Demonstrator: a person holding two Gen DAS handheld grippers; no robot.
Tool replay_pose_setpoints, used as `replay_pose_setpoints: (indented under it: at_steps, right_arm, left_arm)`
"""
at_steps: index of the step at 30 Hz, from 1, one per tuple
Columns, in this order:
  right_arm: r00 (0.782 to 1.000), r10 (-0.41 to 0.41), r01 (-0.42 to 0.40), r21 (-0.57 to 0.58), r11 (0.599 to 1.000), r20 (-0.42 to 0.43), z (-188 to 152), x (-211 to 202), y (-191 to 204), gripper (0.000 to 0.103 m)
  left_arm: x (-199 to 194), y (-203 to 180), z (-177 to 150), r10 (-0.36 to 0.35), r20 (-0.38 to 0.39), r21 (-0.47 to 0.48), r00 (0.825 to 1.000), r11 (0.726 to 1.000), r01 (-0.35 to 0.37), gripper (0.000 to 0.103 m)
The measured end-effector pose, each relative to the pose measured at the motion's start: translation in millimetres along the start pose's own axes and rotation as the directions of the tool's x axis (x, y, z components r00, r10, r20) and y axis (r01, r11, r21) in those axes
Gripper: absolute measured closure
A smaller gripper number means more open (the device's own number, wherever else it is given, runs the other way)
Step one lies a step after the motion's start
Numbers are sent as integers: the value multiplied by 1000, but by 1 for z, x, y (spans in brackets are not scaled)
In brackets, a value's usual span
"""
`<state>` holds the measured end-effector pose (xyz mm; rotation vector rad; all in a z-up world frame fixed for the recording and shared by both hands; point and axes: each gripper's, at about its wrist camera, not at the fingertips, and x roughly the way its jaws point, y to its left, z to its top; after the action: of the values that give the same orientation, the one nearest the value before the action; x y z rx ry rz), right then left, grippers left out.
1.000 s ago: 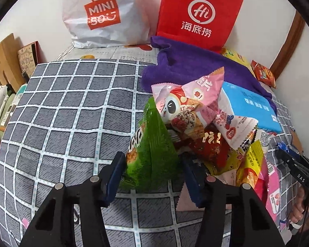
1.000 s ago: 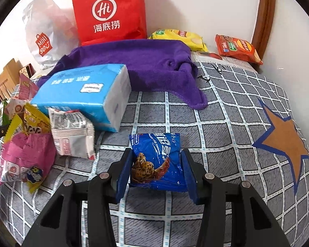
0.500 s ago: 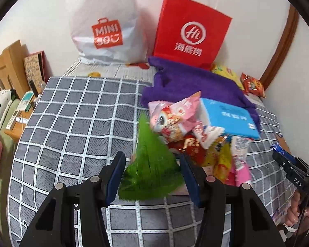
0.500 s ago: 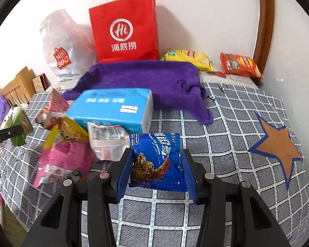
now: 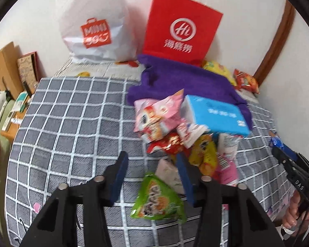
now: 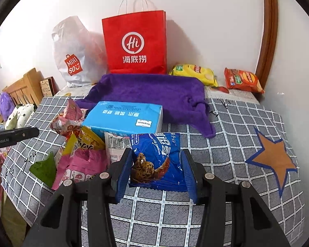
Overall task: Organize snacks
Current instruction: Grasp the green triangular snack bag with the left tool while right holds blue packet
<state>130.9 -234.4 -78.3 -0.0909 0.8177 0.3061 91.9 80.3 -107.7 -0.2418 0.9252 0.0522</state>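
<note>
My left gripper [image 5: 152, 164] is open above the checked bedspread [image 5: 72, 127]. A green snack packet [image 5: 157, 199] lies on the cover just below and between its fingers, free of them. It also shows in the right wrist view [image 6: 44, 169]. A pile of snack packets [image 5: 171, 127] lies to the right against a blue tissue pack [image 5: 214, 115]. My right gripper [image 6: 157, 170] is shut on a blue cookie packet [image 6: 156, 160] and holds it above the bedspread [image 6: 226, 154], next to the pile [image 6: 80, 144].
A red paper bag [image 6: 136, 45] and a white Miniso bag [image 6: 76, 57] stand against the wall. A purple towel [image 6: 154, 94] lies in front of them. Yellow [image 6: 193, 74] and orange [image 6: 242, 80] packets lie at the back right. A wooden headboard [image 5: 0, 70] is at left.
My left gripper has let go of the green packet, which dropped onto the bedspread, and has risen. My right gripper has lifted the blue cookie packet higher.
</note>
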Motion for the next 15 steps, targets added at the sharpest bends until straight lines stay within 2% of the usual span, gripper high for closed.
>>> replay_pose_setpoints:
  at_steps: [5, 9, 15]
  right_arm:
    - [1000, 4, -4, 7, 1000, -23, -8, 11, 1, 56]
    - [999, 10, -10, 6, 1000, -35, -14, 16, 4, 56]
    - [999, 6, -6, -2, 1000, -44, -25, 18, 5, 56]
  left_arm:
    - [3, 3, -11, -56, -32, -15, 998, 998, 56, 32]
    - [9, -10, -21, -45, -59, 37, 997, 998, 47, 29]
    - [29, -19, -40, -33, -117, 42, 993, 998, 38, 29]
